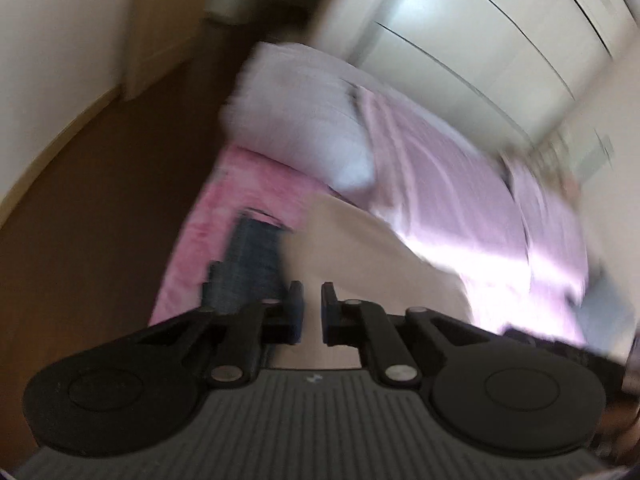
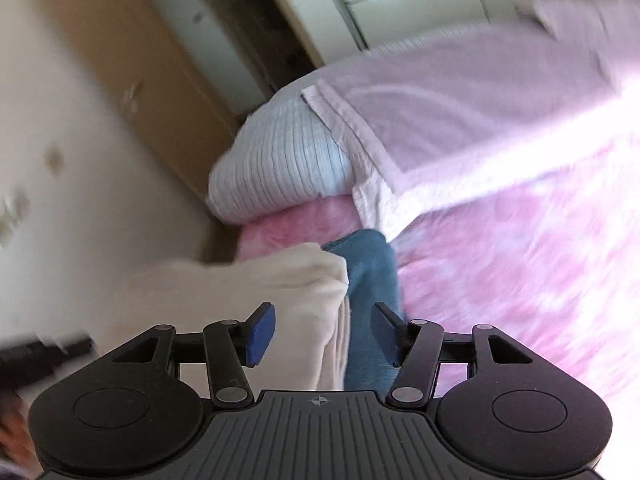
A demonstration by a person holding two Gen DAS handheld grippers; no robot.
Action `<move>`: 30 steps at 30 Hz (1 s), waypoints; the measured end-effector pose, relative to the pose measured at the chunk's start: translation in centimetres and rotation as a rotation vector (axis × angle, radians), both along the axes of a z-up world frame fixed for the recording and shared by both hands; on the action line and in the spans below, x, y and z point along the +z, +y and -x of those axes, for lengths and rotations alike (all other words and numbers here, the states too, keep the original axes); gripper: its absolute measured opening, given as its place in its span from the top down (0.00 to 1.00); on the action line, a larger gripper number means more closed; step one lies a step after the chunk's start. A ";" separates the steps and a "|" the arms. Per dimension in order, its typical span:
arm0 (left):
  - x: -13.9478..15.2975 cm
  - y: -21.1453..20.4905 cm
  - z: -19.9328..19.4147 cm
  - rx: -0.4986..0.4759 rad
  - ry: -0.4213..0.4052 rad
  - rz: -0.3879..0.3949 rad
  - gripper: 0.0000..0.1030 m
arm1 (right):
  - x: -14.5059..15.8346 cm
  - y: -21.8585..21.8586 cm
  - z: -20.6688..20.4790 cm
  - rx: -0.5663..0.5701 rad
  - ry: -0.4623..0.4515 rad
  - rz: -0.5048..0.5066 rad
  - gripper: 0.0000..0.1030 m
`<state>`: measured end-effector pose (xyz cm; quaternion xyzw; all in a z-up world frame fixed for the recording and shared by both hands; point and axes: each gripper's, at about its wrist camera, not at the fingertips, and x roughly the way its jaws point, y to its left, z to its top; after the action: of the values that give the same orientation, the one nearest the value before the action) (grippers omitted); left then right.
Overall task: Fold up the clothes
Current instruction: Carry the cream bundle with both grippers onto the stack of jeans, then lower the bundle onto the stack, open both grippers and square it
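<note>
Left gripper (image 1: 311, 312) nearly clenched, gripping nothing visible; right gripper (image 2: 323, 332) released over cream garment (image 2: 296, 280) beside blue towel (image 2: 372, 264): pinch its edge squarely.

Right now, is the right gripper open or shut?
Open. The right gripper's blue pads stand wide apart, pressing nothing; cream cloth lies beyond them.
</note>
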<state>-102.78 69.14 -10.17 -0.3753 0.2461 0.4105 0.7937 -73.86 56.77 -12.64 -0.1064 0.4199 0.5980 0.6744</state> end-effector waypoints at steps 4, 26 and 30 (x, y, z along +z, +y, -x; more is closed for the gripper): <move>-1.2 -1.6 -2.5 -0.114 0.078 0.010 0.98 | 0.3 -0.1 5.4 0.162 -0.094 0.031 0.55; -0.5 0.8 -2.0 -0.041 0.103 -0.022 0.98 | -1.5 4.3 9.0 0.213 -0.168 0.099 0.56; -0.5 4.3 -3.7 -0.046 0.120 -0.056 0.97 | -0.9 7.0 7.7 0.150 -0.139 0.082 0.56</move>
<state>-99.03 73.43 -10.66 -0.3220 0.2903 0.4205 0.7970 -81.53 63.81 -13.56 -0.2062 0.3870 0.6203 0.6503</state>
